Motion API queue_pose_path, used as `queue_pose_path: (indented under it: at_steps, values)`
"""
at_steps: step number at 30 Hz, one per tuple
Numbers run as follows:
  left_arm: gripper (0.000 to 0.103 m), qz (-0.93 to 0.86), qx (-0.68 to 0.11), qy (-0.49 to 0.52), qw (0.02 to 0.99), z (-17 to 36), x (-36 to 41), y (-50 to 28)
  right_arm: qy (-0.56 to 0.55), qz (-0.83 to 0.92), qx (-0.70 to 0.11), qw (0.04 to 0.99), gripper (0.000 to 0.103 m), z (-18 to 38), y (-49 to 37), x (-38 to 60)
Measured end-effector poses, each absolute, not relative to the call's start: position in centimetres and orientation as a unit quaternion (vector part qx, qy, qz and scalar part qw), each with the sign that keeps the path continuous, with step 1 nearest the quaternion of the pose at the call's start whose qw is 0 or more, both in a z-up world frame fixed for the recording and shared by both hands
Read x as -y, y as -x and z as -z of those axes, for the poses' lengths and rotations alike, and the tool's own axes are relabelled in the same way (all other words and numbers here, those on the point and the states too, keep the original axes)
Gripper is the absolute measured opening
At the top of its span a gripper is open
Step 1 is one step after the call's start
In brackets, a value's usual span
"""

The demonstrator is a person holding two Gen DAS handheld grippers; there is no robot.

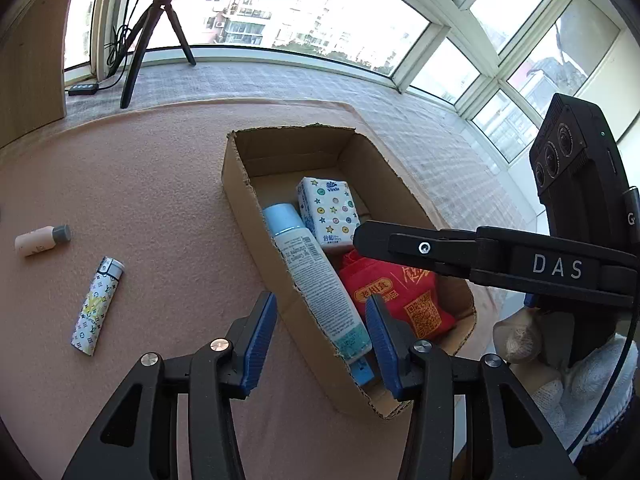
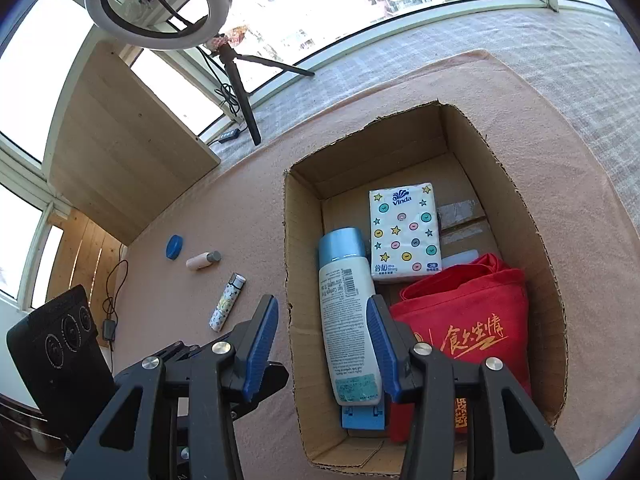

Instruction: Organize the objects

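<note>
Left claw [image 1: 320, 340], low centre of its view: blue pads spread wide, nothing between them, hovering over the near left wall of the box [image 1: 236, 184]. Right claw [image 2: 322, 344], low centre of the right view: also wide open and empty, poised above the box; in the left view it shows only from the side, reaching in from the right edge. Inside the box, nearest first: a bottle [image 2: 348, 332] lying along the left wall with its blue cap toward the far end, a red bag [image 2: 472, 320] at the near right, a tissue pack [image 2: 404, 236] behind them. Left on the pink tabletop [image 1: 160, 152], at the left of the left view: a lighter [image 1: 98, 306], then a small tube [image 1: 42, 240] with a grey cap farther up. A blue lid [image 2: 175, 247] shows only in the right view, beyond the tube. Judgement: the lighter is the likely next pick. It lies left of both claws, closer to the left one, its long axis running near-to-far, tilted slightly right, metal head at the far end. A tripod [image 1: 160, 28] stands by the window, upper left.
</note>
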State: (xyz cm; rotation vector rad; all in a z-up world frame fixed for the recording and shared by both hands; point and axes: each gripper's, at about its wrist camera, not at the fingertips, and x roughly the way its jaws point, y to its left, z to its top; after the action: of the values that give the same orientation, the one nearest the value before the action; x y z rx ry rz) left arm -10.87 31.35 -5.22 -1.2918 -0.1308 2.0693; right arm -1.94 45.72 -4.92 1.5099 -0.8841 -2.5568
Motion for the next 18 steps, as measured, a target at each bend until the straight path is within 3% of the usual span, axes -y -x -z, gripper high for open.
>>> queue_pose_path:
  at_steps: [14,18]
  values:
    - [0.05,-0.82,0.096,0.497,0.266,5.2,-20.7,10.9,-0.477,0.839,0.259,0.035,0.044,4.5,1.4,-41.5]
    - [0.058,-0.83,0.106,0.495,0.236,5.1,-17.0,11.0,-0.473,0.845,0.246,0.036,0.047,4.4,1.4,-40.0]
